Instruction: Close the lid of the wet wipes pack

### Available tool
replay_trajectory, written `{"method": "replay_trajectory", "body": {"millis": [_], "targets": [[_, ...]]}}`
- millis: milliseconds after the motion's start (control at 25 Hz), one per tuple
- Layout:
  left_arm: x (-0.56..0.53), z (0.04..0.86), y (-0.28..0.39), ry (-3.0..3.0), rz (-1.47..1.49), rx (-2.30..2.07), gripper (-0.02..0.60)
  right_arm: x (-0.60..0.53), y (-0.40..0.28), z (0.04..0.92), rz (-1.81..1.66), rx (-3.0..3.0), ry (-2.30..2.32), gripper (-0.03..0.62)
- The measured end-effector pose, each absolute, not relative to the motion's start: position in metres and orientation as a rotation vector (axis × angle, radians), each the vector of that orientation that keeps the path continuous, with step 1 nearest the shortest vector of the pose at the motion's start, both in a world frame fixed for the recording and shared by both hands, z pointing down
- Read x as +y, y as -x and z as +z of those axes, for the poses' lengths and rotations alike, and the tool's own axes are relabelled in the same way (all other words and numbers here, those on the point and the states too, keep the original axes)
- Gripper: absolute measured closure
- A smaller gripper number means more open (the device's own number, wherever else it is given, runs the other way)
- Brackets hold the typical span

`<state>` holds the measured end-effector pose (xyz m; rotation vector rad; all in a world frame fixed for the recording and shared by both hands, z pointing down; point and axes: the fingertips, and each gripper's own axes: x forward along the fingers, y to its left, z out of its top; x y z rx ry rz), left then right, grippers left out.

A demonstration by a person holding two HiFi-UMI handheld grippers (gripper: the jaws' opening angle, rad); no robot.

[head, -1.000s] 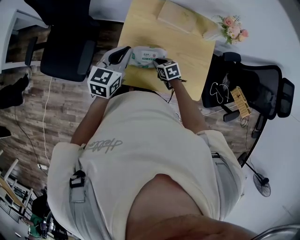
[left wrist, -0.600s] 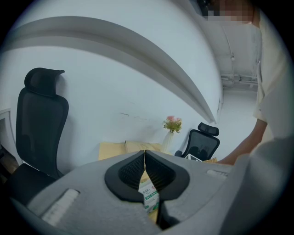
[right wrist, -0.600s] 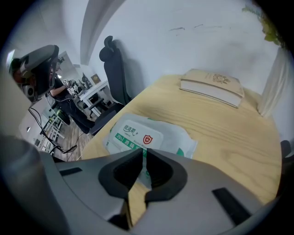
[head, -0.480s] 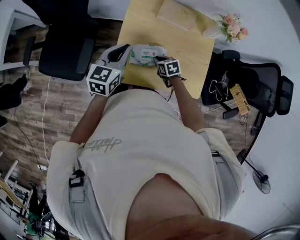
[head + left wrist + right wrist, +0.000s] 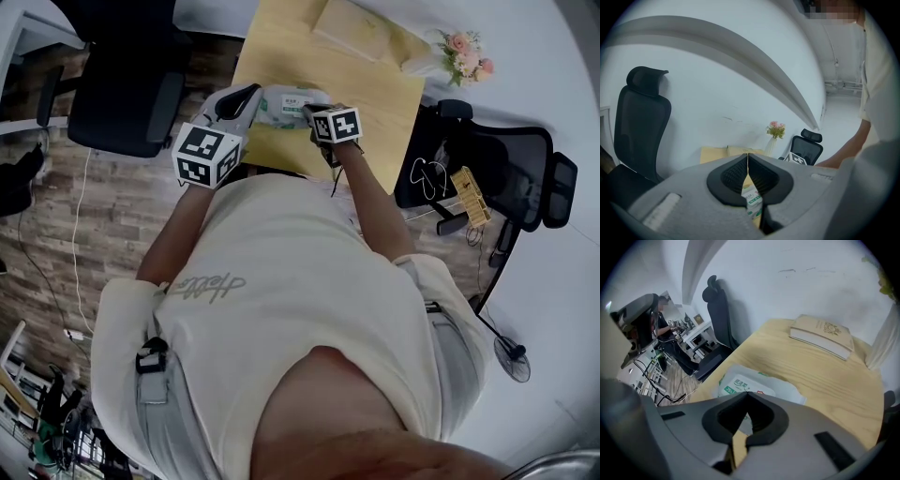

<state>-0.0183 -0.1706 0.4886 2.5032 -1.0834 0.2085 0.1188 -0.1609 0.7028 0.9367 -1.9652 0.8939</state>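
Note:
The wet wipes pack, white with green print, lies on the wooden table near its front edge. In the right gripper view the pack sits just beyond the jaws, and its labelled lid looks flat. My right gripper is shut, tips low over the pack's right part. My left gripper is shut too, at the pack's left end. In the left gripper view a strip of the pack shows below the closed tips of the left gripper.
A beige book lies at the table's far side, with a vase of pink flowers at the far right corner. A black office chair stands left of the table and another stands to its right.
My right gripper has slid a little farther over the pack. The left gripper has stayed by the pack's left end.

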Motion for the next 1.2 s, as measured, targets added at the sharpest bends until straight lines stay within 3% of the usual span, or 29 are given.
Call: {"method": "replay_trajectory", "body": {"millis": [1200], "targets": [[-0.170,0.521,0.045,-2.478,0.272,-1.069,0.566,-0.156,-0.107,0.729,0.869,-1.953,-1.001,0.591]]}}
